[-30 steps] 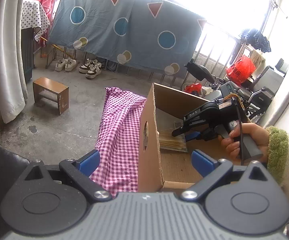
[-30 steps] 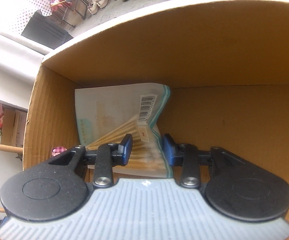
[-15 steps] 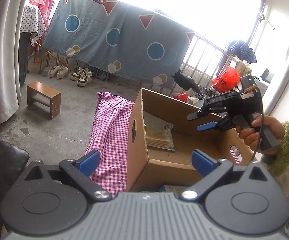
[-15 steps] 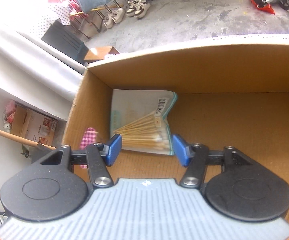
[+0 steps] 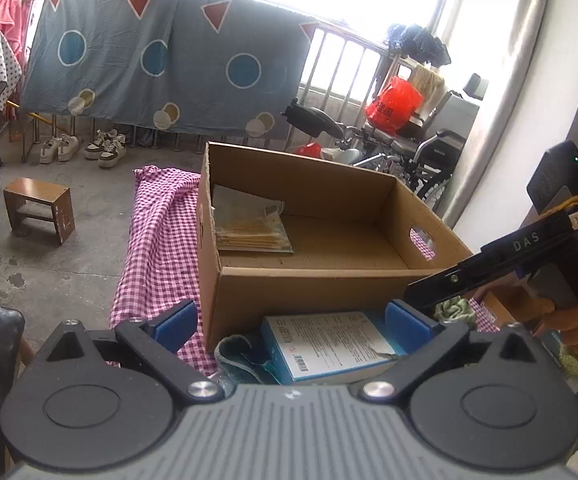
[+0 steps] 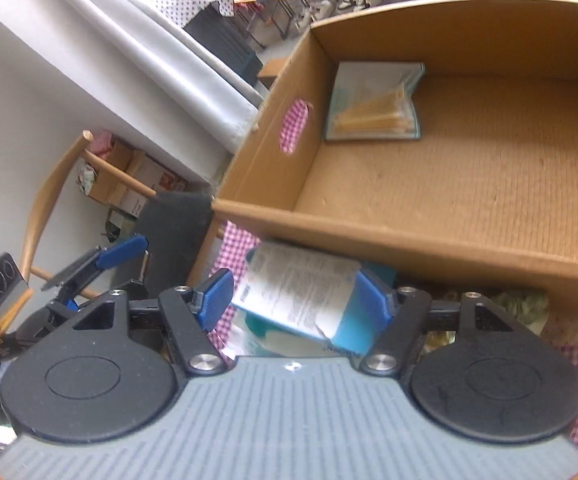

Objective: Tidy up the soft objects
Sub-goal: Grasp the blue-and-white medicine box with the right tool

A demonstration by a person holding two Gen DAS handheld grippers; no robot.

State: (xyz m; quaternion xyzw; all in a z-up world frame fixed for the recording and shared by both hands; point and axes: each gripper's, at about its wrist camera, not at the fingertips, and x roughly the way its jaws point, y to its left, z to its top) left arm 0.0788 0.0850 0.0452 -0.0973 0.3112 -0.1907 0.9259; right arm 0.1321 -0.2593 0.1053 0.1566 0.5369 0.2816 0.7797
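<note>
Between the spread fingers (image 6: 373, 304) of the right gripper (image 6: 295, 300), which have just been opening and pinch nothing, a blue and white packet (image 6: 301, 292) lies on the checked cloth (image 5: 157, 248) just in front of the cardboard box (image 6: 429, 236). It looks light, flat and glossy, likely slippery; its long edges seem the best hold. The left gripper (image 5: 291, 320) is also spread and empty. Inside the stiff box, a thin crinkly bag of cotton swabs (image 6: 373, 112) rests in a corner.
</note>
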